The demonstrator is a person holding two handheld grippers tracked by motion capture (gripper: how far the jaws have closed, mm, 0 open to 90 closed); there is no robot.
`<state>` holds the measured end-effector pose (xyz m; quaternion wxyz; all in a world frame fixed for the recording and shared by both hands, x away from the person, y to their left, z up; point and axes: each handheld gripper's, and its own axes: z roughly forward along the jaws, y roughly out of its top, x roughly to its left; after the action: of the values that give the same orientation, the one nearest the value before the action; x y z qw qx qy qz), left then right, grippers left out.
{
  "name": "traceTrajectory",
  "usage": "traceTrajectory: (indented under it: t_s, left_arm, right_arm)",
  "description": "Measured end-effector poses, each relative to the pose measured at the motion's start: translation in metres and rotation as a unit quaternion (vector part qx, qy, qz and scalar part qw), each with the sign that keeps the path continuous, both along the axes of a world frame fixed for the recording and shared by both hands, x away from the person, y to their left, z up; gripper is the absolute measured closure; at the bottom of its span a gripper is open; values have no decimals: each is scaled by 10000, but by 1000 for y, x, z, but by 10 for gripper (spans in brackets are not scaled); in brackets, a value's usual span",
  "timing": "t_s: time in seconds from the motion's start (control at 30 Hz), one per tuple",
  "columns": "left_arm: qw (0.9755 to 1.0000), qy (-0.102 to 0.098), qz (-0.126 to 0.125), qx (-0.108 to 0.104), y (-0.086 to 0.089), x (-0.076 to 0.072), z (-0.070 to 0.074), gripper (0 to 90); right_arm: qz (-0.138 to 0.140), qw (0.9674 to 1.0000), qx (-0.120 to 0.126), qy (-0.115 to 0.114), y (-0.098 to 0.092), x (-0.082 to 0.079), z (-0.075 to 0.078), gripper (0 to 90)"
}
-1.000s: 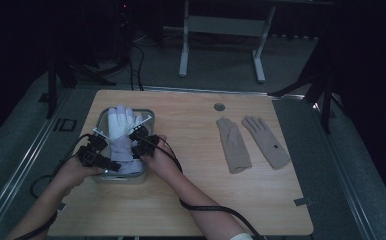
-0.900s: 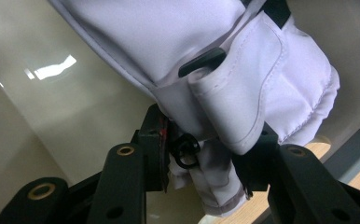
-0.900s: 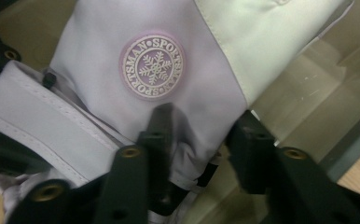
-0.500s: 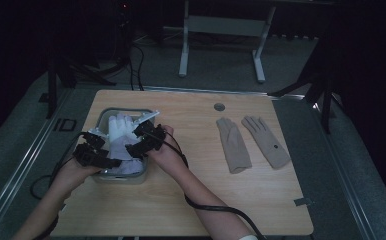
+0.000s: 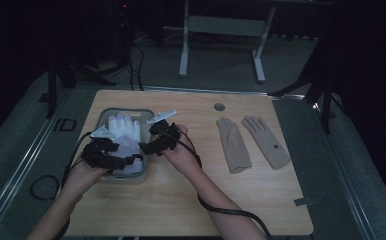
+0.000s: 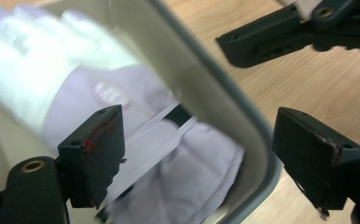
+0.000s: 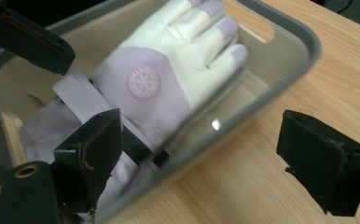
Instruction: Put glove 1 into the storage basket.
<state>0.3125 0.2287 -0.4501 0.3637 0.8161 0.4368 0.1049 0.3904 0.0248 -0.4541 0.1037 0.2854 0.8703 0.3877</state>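
The white and lilac glove (image 7: pixel 169 88) lies palm-flat inside the grey bin (image 5: pixel 146 172), fingers toward the bin's far end and cuff bunched at the near end, just below and ahead of both claws. The left gripper (image 6: pixel 197 154) has just been spreading its jaws; they stand apart with nothing pinched, one over the cuff and the other outside the bin wall. The right gripper (image 7: pixel 215 163) is likewise released, its jaws having just opened, straddling the near rim with the glove free beneath it. The risk I see is a jaw snagging the cuff strap or knocking the rim on withdrawal, dragging the glove out or shifting the bin.
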Motion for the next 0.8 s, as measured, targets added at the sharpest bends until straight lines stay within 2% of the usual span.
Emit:
traceTrajectory:
  t_s: [0.1, 0.17, 0.27, 0.3, 0.4, 0.5, 0.6, 0.73, 0.77, 0.8]
  left_arm:
    - [9997, -95, -195, -60, -14, -4, 1, 177]
    - [9996, -114, -248, -70, -18, -4, 1, 177]
    - [9989, -174, -393, -183, -28, -7, 2, 177]
    - [9983, -251, -459, -265, -34, -8, 2, 177]
    - [9977, -253, -548, -306, -40, -10, 3, 177]
    - [9962, -370, -734, -303, -52, -14, 2, 177]
    - [9955, -400, -798, -328, -58, -16, 1, 177]
    - [9937, -535, -890, -421, -70, -20, 0, 177]
    - [9925, -569, -933, -557, -75, -22, 0, 177]
    - [9925, -569, -933, -557, -75, -22, 0, 177]
  right_arm:
    - [-64, 10000, 3, -45, -15, -1, 1, 140]
    - [-83, 9999, 21, -54, -19, -1, 1, 140]
    - [-137, 9999, 41, -72, -30, -2, 1, 140]
    - [-186, 9998, -3, -95, -37, -3, 1, 141]
    - [-213, 9997, -13, -104, -45, -3, 0, 140]
    - [-269, 9995, -3, -135, -59, -4, -2, 142]
    - [-332, 9993, 51, -138, -67, -5, -2, 143]
    - [-393, 9990, 82, -172, -80, -7, -2, 140]
    - [-374, 9991, 50, -198, -86, -8, -3, 140]
    - [-374, 9991, 50, -198, -86, -8, -3, 140]
